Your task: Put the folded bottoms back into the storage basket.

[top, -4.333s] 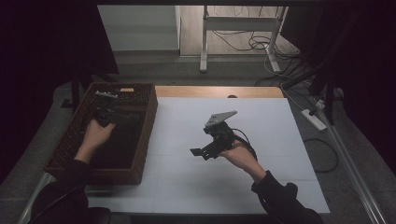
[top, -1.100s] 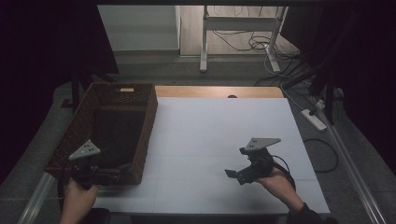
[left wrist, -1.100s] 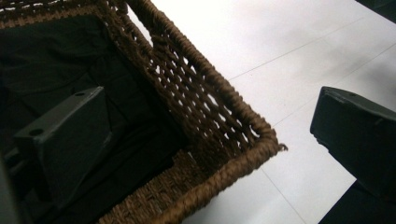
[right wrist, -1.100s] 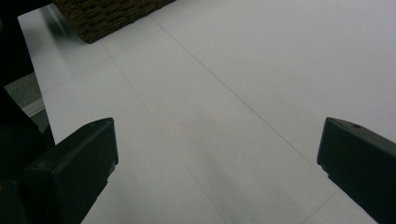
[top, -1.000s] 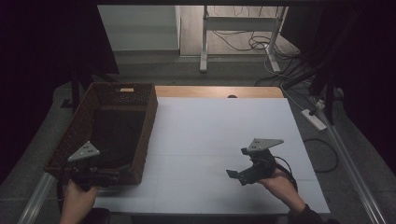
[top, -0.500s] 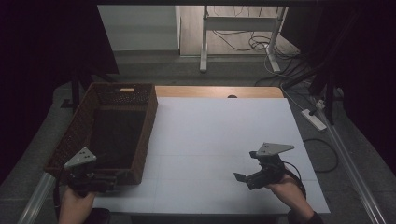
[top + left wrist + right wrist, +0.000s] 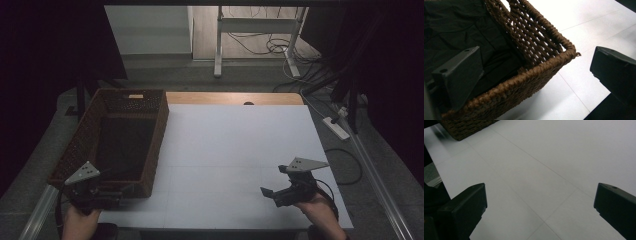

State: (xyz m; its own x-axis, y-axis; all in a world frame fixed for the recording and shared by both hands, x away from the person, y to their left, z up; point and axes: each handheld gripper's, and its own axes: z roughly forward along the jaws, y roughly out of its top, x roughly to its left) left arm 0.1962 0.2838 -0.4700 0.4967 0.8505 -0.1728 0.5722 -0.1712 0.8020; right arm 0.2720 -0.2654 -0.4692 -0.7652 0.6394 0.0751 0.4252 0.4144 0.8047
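A brown wicker basket [image 7: 157,125] stands on the left of the white table [image 7: 235,145], with dark cloth [image 7: 122,145] lying in it. My left gripper [image 7: 122,194] hovers at the basket's near corner, held by a hand at the bottom left. In the left gripper view this gripper [image 7: 536,75] is open; one jaw is over the dark cloth [image 7: 454,30] inside, the other over the table, and the woven rim [image 7: 541,67] runs between them. My right gripper [image 7: 267,192] is low over the near right of the table, open, with bare white surface [image 7: 540,170] between its jaws [image 7: 540,205].
A wooden strip [image 7: 235,98] borders the table's far edge. On the floor lie a power strip [image 7: 336,128] and cables [image 7: 350,165] at the right. A white desk frame [image 7: 218,45] stands behind. A metal rail [image 7: 37,212] runs along the near left.
My left gripper has left the inside of the basket and drawn back to its near corner. My right gripper has moved from the table's middle toward the near right edge.
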